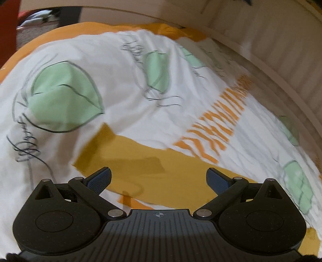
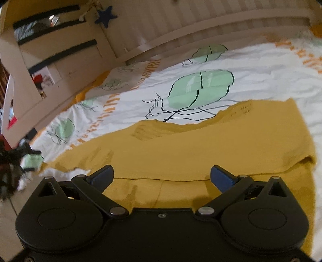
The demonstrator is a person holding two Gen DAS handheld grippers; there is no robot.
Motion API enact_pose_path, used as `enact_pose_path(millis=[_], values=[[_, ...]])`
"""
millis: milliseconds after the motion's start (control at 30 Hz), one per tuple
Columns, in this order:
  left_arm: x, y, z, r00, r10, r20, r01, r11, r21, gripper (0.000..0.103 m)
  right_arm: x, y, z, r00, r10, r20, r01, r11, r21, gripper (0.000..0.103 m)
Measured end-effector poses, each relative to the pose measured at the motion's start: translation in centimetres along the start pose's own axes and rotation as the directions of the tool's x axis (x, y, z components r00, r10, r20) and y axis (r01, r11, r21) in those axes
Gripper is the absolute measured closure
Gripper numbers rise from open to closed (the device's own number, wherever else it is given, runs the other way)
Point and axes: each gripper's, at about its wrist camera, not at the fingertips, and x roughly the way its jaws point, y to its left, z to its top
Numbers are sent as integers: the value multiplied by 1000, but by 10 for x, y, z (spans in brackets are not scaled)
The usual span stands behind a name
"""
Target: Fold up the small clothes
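I see one mustard-yellow garment (image 2: 181, 145) spread mostly flat on the printed bedspread (image 2: 261, 66), its near part doubled over in a fold line running side to side. In my left view the same garment (image 1: 140, 161) lies partly under a white flap of the bedspread (image 1: 120, 70).

left wrist cam: low, close over bed, looks forward past spread fingers (image 1: 100, 179) toward far bed edge, blurred | right wrist cam: low, close, tilted, looks across bed toward pale slatted wall (image 2: 201, 18) | shared: mustard garment (image 1: 140, 159) (image 2: 181, 147) on white patterned duvet (image 1: 124, 84) (image 2: 261, 72)
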Motion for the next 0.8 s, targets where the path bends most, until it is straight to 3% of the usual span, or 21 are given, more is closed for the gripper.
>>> enact_pose_path(millis=[300, 633, 700, 800], values=[[17, 39, -13, 997, 6, -81, -16, 992, -127, 2, 4, 6, -4, 1000, 12, -7, -12, 1000, -7, 1], [38, 49, -7, 996, -68, -51, 56, 979, -196, 3, 7, 9, -9, 1000, 9, -26, -10, 1000, -7, 1], [41, 51, -6, 997, -69, -38, 59, 977, -204, 15, 8, 8, -10, 1000, 6, -29, -6, 1000, -1, 1], [44, 53, -5, 997, -64, -37, 55, 976, -211, 46, 9, 7, -10, 999, 0, -33, 0, 1000, 4, 1]])
